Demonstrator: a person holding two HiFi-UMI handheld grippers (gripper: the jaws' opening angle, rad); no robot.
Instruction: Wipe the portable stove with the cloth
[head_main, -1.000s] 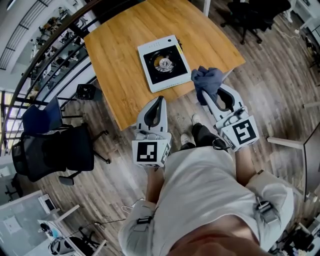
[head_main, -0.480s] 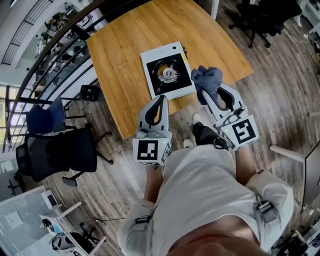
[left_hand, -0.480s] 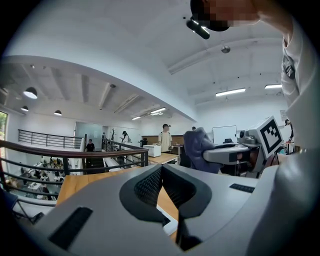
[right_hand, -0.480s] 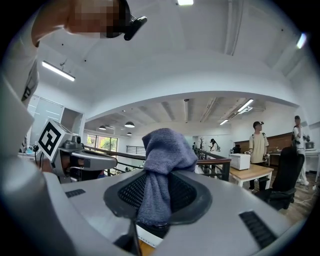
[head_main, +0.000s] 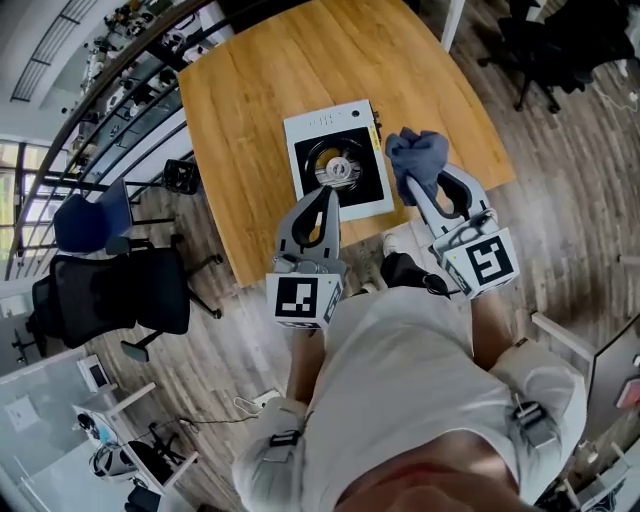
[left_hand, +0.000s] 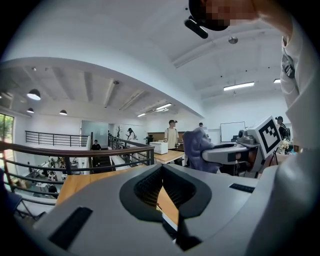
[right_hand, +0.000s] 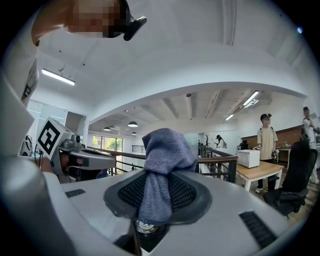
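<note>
The portable stove (head_main: 338, 160), white with a black top and round burner, lies on the wooden table (head_main: 250, 100) near its front edge. My right gripper (head_main: 412, 186) is shut on a bunched blue-grey cloth (head_main: 417, 155) (right_hand: 162, 160), held just right of the stove over the table edge. In the right gripper view the cloth hangs pinched between the jaws. My left gripper (head_main: 324, 203) (left_hand: 161, 172) is shut on nothing, its tip over the stove's front edge.
A black office chair (head_main: 120, 295) and a blue chair (head_main: 85, 222) stand left of the table on the wood floor. A metal railing (head_main: 110, 70) curves along the far left. Another dark chair (head_main: 560, 45) sits at upper right. People stand far off by another table (left_hand: 172, 135).
The table and stove have drawn closer under both grippers. The left gripper tip now overlaps the stove's front edge. The right gripper still holds the cloth.
</note>
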